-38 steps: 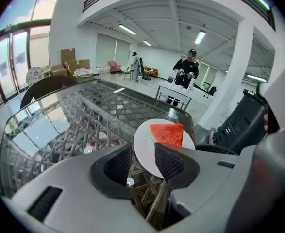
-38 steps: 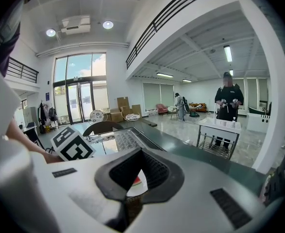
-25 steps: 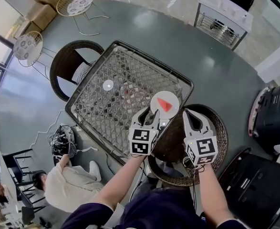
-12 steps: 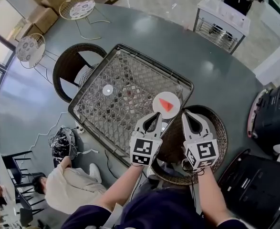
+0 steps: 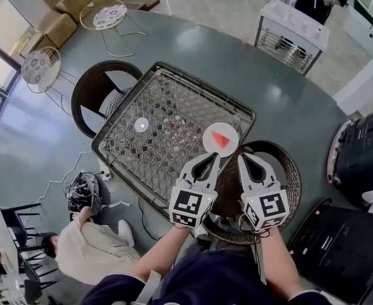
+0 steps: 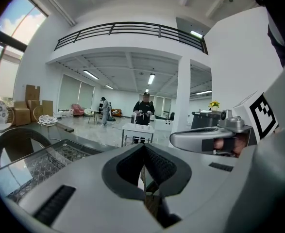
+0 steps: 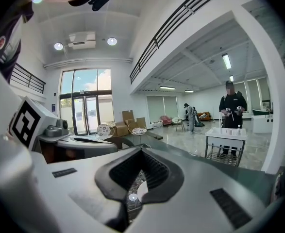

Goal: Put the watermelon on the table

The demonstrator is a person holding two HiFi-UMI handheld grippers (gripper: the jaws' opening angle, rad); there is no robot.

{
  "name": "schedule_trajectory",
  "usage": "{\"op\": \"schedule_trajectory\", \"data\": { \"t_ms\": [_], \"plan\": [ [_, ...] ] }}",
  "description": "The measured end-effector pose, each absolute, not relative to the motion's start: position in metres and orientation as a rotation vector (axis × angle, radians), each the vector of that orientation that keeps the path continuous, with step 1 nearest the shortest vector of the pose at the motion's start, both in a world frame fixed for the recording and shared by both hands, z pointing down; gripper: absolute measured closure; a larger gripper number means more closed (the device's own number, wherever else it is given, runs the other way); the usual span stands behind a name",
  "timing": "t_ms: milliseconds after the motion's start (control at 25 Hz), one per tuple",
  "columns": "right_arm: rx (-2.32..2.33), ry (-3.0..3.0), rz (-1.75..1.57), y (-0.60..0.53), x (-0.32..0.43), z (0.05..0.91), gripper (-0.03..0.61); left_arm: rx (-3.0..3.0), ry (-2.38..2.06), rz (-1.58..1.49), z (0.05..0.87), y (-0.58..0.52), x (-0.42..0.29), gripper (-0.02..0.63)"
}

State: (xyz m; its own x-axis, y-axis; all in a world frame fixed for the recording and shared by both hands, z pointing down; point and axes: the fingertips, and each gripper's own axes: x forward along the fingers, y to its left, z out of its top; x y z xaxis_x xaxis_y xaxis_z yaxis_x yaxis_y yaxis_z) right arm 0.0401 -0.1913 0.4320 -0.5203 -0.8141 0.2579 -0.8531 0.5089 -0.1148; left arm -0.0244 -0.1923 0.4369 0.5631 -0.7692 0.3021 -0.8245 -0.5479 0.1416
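At the near right corner of the wire-mesh surface [image 5: 167,100] the watermelon slice [image 5: 220,140] lies on its round white plate [image 5: 231,131], apparently delivered, so the left hand-held gripper [image 5: 212,158] and right hand-held gripper [image 5: 242,159] hover just short, jaws together, empty.

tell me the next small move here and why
Probably just ease both claws back: the watermelon slice already seems to rest on its plate on the mesh table, and the left claw and right claw are both shut with nothing held.
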Motion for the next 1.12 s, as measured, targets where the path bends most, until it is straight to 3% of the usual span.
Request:
{"op": "schedule_trajectory", "data": {
  "t_ms": [1120],
  "plan": [
    [1.435, -2.621, 0.269, -0.177, 0.038, 0.404, 0.576, 2.558, -1.285, 0.250, 0.416, -0.171, -0.017, 0.607]
  ]
}}
